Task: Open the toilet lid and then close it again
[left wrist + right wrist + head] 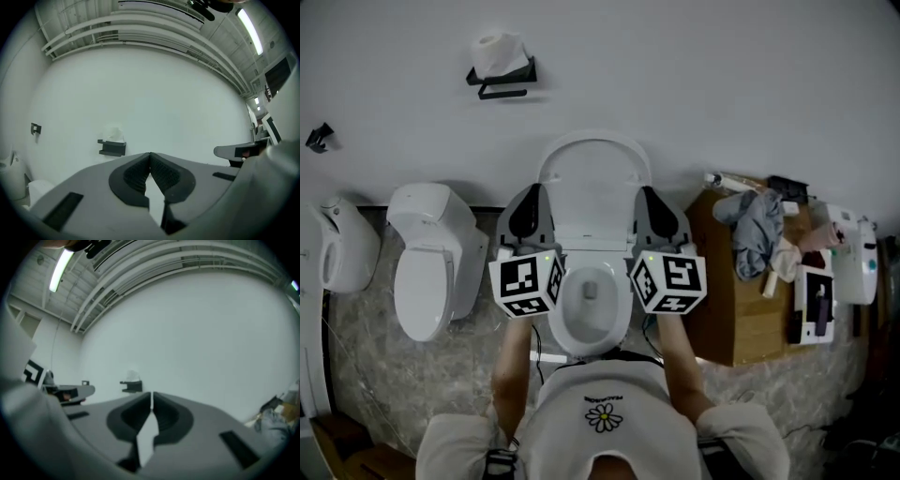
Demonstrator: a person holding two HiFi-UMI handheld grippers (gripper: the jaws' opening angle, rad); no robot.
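The toilet (592,314) stands in the middle against the white wall (722,84), and its lid (595,173) is up, leaning back on that wall. The bowl (609,323) lies open below, white, with a small grey patch at the bottom. A black holder (502,82) on the wall above and to the left carries a roll of paper (499,52). A second toilet (427,267) to the left has its lid down. On the right, a wooden table (736,319) bears a crumpled grey cloth (757,230) and a few small things too small to make out.

The left gripper (532,192) and the right gripper (649,194) are held level on either side of the raised lid, pointing at the wall. Each has its jaws together at the tips, with nothing clamped between them.

Only the head view shows the toilets, the bowl and the lid. The gripper views look over them at the bare wall and show what the head view lacks: the ceiling with its long lamps (248,26). Both also catch the holder, and each sees the other gripper at its edge.
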